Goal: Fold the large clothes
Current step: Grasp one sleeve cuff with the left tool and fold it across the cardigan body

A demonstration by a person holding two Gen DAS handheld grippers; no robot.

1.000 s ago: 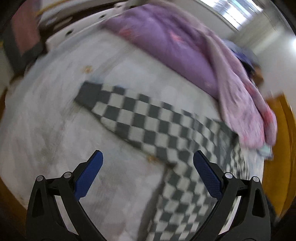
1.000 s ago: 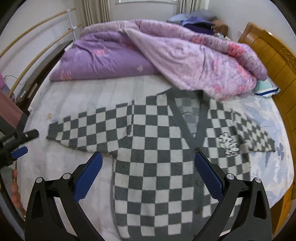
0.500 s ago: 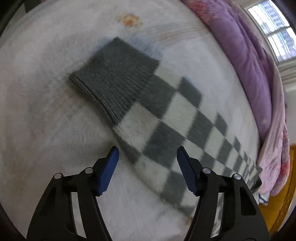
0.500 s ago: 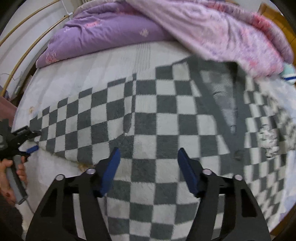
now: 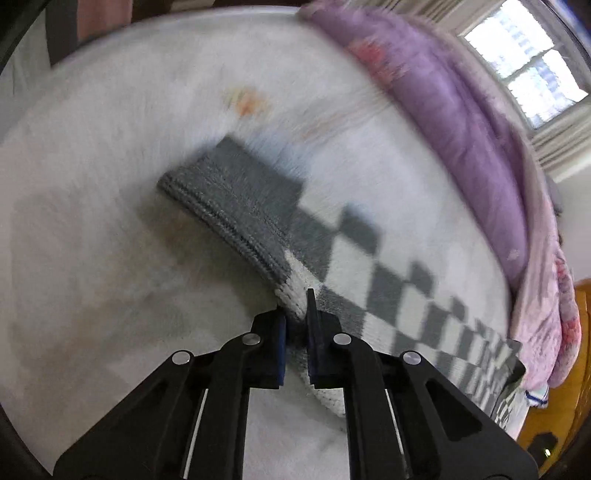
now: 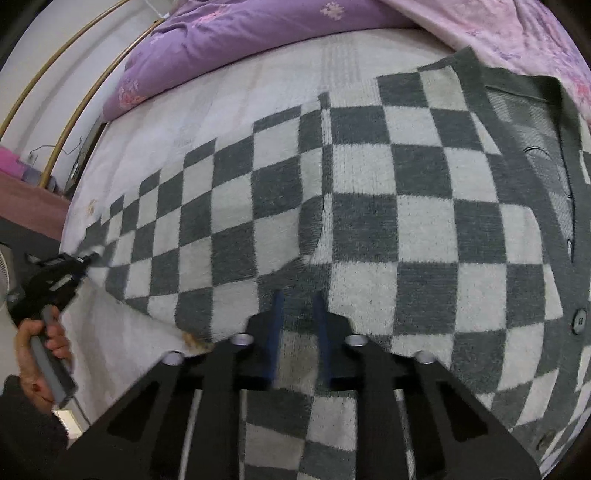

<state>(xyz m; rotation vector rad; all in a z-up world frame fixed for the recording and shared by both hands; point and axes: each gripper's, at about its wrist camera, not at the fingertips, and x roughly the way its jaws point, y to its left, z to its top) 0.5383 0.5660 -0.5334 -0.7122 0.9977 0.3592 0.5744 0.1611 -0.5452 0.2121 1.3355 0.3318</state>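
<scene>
Two grips: both on one checkered cardigan (image 6: 369,206), spread flat on the white bed sheet (image 5: 110,184).
Left gripper (image 5: 295,325): nearly closed, pinching the sleeve edge just behind the grey cuff (image 5: 236,199).
Right gripper (image 6: 298,314): narrowed on a fabric ridge near the armpit; hold looks shallow.
Risk, slip: thick knit may pull free from an edge-only pinch.
Risk, skew: uneven lifting could twist the sleeve.
Risk, snag: purple duvet (image 6: 258,33) lies near the collar.
</scene>
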